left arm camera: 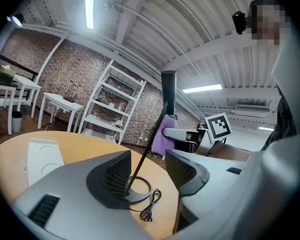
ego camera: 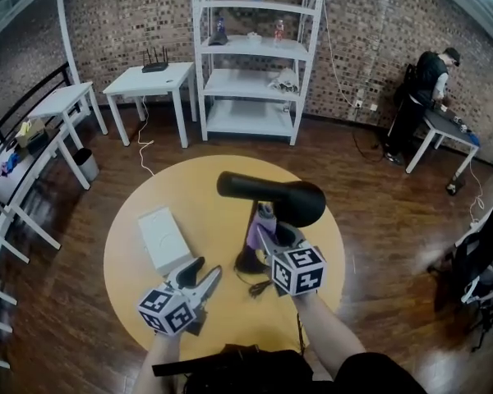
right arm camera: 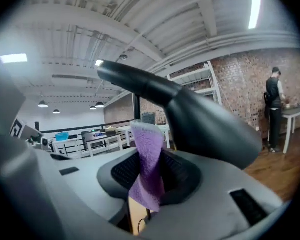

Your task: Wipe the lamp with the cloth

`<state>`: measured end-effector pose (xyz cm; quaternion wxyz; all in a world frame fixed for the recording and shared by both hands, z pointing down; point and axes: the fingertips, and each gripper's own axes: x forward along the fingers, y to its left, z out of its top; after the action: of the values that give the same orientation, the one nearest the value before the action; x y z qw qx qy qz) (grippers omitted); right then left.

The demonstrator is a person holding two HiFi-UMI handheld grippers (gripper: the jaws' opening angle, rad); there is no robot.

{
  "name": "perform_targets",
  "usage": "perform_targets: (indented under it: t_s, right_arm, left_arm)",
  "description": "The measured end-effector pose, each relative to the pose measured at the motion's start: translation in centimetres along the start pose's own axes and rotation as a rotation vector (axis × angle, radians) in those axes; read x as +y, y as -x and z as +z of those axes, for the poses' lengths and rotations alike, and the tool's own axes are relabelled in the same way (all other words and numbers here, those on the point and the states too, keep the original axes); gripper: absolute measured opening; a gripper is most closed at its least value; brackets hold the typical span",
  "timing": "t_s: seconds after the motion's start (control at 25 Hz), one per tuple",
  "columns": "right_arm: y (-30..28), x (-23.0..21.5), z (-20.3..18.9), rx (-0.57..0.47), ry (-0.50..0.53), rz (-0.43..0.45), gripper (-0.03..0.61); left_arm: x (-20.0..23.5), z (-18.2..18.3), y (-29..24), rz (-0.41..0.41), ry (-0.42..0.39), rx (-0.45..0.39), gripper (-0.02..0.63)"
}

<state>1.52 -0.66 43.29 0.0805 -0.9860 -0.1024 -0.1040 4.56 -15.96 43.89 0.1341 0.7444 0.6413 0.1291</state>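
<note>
- Your right gripper point(right arm camera: 150, 174) has its jaws clamped on the purple fuzzy cloth point(right arm camera: 146, 156), just under the hood of the black desk lamp point(ego camera: 273, 197).
- Your left gripper point(left arm camera: 147, 160) hovers left of the lamp's base, jaws apart and empty.
- The lamp stands on the round yellow bench point(ego camera: 130, 263).

Overhead; two level close-ups; shared lamp point(ego camera: 271, 197)

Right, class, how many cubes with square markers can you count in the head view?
2. The left cube rides on the left gripper, over the table's near side; the right cube on the right gripper, beside the lamp. No more show.
</note>
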Motion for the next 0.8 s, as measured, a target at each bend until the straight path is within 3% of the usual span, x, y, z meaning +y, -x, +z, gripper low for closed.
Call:
perform_targets:
  t_s: [0.2, 0.52, 0.8]
  right_arm:
    - [0.0, -0.7, 2.5, -0.033, -0.045, -0.038, 0.101]
    - [-1.3, -0.1, 2.1, 0.036, 0.305, -0.132, 0.098]
    - [-1.8, 0.2, -2.7, 0.075, 0.296, -0.123, 0.098]
  left_arm:
    - [0.1, 0.4, 0.7, 0.011, 0.002, -0.019, 0.213]
    - [0.2, 0.2, 1.4, 0.02, 0.006, -0.006, 0.213]
    - [0.4, -0.6, 2.0, 0.034, 0.01, 0.017, 0.213]
